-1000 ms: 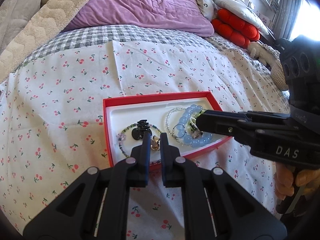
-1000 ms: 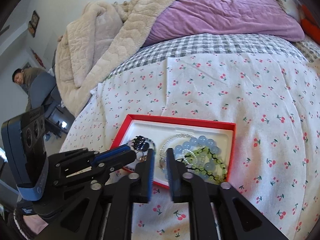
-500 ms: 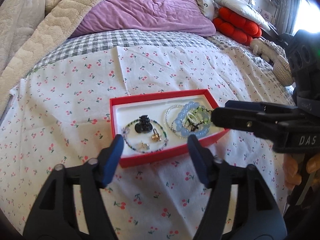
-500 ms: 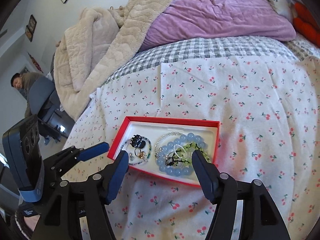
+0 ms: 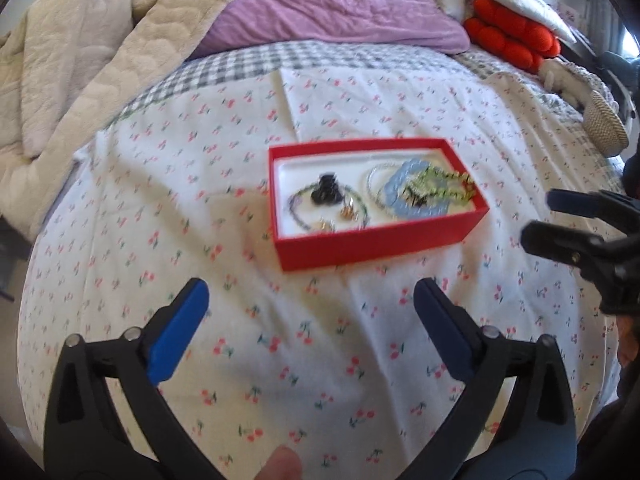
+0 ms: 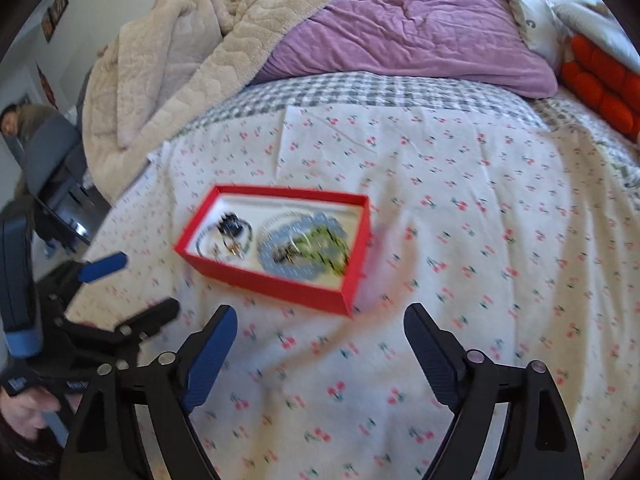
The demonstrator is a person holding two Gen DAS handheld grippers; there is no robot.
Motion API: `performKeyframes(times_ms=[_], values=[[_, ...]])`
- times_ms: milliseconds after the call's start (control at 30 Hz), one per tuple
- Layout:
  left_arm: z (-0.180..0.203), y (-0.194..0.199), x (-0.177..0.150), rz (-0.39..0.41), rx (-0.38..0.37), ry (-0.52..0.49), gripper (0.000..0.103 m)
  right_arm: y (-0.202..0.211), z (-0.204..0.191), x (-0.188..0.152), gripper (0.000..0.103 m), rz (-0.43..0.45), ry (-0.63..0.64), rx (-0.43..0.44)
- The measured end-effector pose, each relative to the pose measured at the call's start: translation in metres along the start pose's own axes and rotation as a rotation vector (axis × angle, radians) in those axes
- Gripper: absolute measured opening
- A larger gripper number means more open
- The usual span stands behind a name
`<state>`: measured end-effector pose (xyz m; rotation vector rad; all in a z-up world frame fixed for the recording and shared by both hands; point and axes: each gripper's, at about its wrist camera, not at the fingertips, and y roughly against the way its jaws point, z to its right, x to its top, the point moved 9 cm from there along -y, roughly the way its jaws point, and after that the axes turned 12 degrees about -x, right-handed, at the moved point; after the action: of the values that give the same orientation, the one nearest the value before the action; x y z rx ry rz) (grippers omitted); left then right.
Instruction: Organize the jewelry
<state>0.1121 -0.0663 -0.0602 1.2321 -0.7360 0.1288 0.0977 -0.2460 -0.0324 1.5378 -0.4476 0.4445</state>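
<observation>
Both grippers have backed away from the red box [image 5: 378,240] and their jaws are opening wide, empty — left gripper [image 5: 310,328], right gripper [image 6: 320,344]. The jewelry [image 5: 416,196] lies inside the box on the bed [image 5: 280,360] — organizing looks finished.

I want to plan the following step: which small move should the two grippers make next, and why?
Probably draw back and rest. Every piece already lies inside the red cardboard box, and nothing shows on the cherry-print sheet. Left gripper and right gripper are opening, with nothing between them.

purple pillow [image 5: 340,4] | beige blanket [image 5: 80,48] | red cushion [image 5: 512,36] | cherry-print sheet [image 5: 160,220]
</observation>
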Motion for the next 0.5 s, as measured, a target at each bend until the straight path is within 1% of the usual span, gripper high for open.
performKeyframes(times_ms=[67,100,167,267,367,500], values=[[0.000,0.002,-0.009,-0.022,0.013,0.016,0.102,0.002,0.000,-0.010,0.101,-0.016,0.022,-0.037],[0.000,0.003,-0.013,-0.031,0.014,0.024,0.102,0.002,0.000,-0.015,0.103,-0.032,0.030,-0.052],[-0.001,0.006,-0.022,-0.050,0.034,0.039,0.102,0.002,0.001,-0.026,0.103,-0.075,0.043,-0.077],[-0.002,0.012,-0.032,-0.063,0.054,0.062,0.102,0.004,0.001,-0.038,0.103,-0.111,0.039,-0.097],[-0.003,0.017,-0.039,-0.065,0.063,0.084,0.102,0.008,-0.002,-0.045,0.103,-0.127,0.044,-0.099],[-0.002,0.025,-0.043,-0.056,0.062,0.104,0.102,0.014,-0.003,-0.052,0.103,-0.126,0.055,-0.114]])
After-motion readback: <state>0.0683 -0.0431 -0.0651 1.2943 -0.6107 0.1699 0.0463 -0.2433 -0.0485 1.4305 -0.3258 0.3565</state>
